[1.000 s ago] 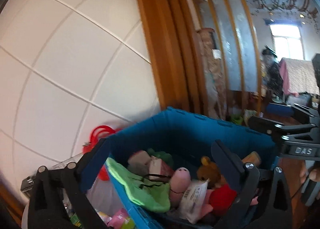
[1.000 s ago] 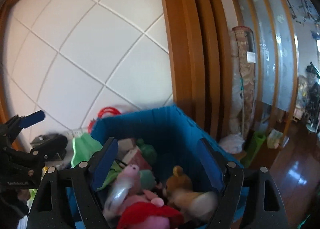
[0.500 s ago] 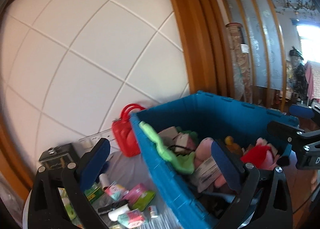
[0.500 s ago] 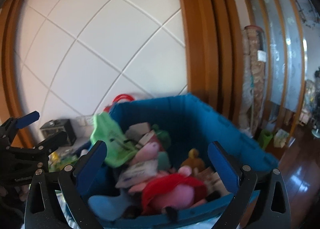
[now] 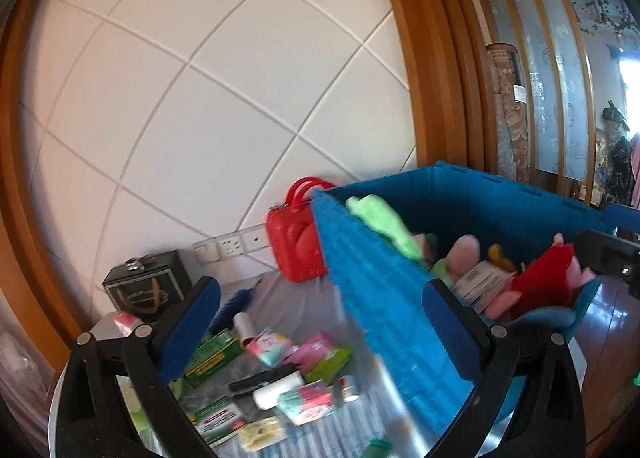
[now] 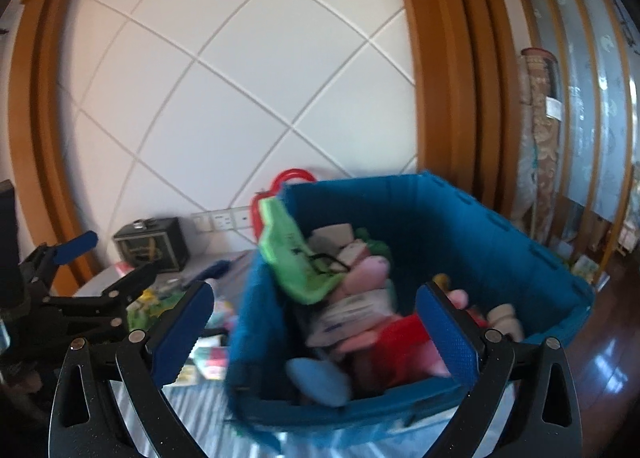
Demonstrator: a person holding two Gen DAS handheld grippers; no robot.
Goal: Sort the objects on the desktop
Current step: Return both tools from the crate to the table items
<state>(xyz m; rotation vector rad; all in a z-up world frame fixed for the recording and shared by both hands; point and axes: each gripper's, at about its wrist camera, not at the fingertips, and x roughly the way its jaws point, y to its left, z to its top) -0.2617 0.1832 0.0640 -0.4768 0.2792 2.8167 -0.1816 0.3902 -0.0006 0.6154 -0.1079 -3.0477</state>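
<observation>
- Your right gripper [image 6: 316, 334] stands wide open, grasping nothing; the blue crate [image 6: 460, 225] of plush toys sits between and beyond its fingers.
- Your left gripper [image 5: 320, 334] is spread, empty, above scattered small packets [image 5: 304, 354] on the table, crate at its right finger [image 5: 452, 334].

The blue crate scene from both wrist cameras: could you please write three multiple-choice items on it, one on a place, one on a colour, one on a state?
1. Where is the red handled case?
A. inside the crate
B. behind the blue crate, by the wall
C. on the floor

2. What colour is the cloth draped over the crate's rim?
A. green
B. yellow
C. black

3. How is the right gripper?
A. shut on a toy
B. shut, empty
C. open, empty

Answers: 1 B, it stands against the tiled wall beside the sockets; 2 A, light green in both views; 3 C, the pads stand wide apart, gripping nothing.
</observation>
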